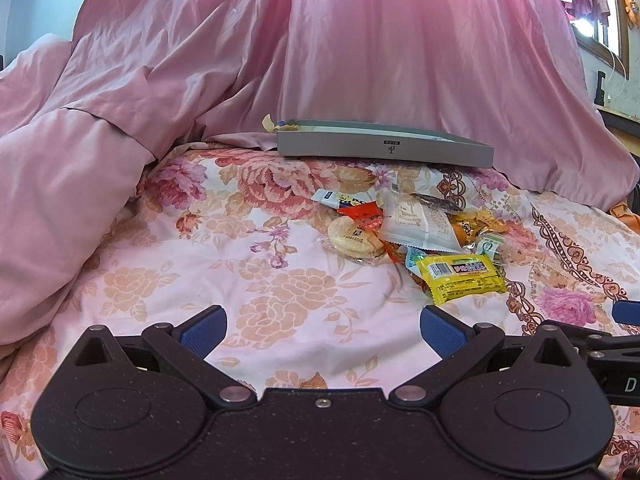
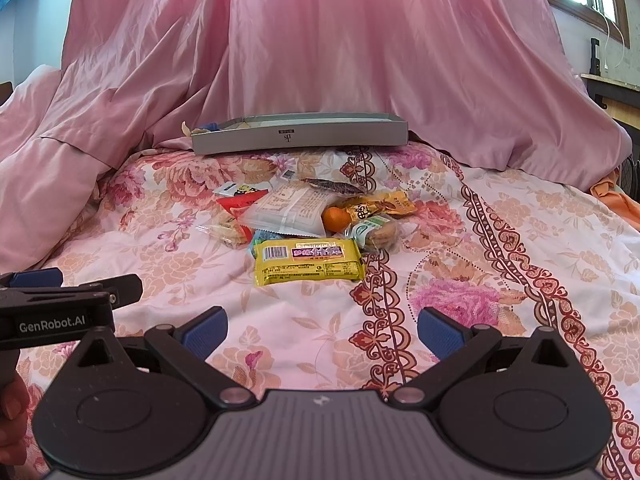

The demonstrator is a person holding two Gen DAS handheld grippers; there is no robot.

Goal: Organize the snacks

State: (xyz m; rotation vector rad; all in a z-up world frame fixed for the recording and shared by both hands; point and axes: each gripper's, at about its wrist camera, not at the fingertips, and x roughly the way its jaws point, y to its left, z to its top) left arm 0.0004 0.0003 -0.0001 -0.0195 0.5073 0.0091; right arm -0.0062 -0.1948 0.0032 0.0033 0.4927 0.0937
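Note:
A pile of snacks lies on the floral bedspread. A yellow packet (image 1: 462, 278) (image 2: 308, 261) lies nearest. Behind it are a white packet (image 1: 418, 222) (image 2: 290, 210), a round rice cracker (image 1: 354, 238), a red packet (image 1: 360, 213) (image 2: 236, 203), a small orange (image 2: 336, 218) and a wrapped cookie (image 2: 378, 232). A flat grey box (image 1: 384, 148) (image 2: 300, 134) lies open behind the pile. My left gripper (image 1: 323, 330) is open and empty, short of the pile and to its left. My right gripper (image 2: 322, 332) is open and empty, just short of the yellow packet.
A pink quilt (image 1: 60, 184) is heaped at the left and pink cloth (image 2: 360, 48) hangs behind the box. The left gripper's body (image 2: 60, 304) shows at the right wrist view's left edge. A window (image 1: 604, 12) is at the far right.

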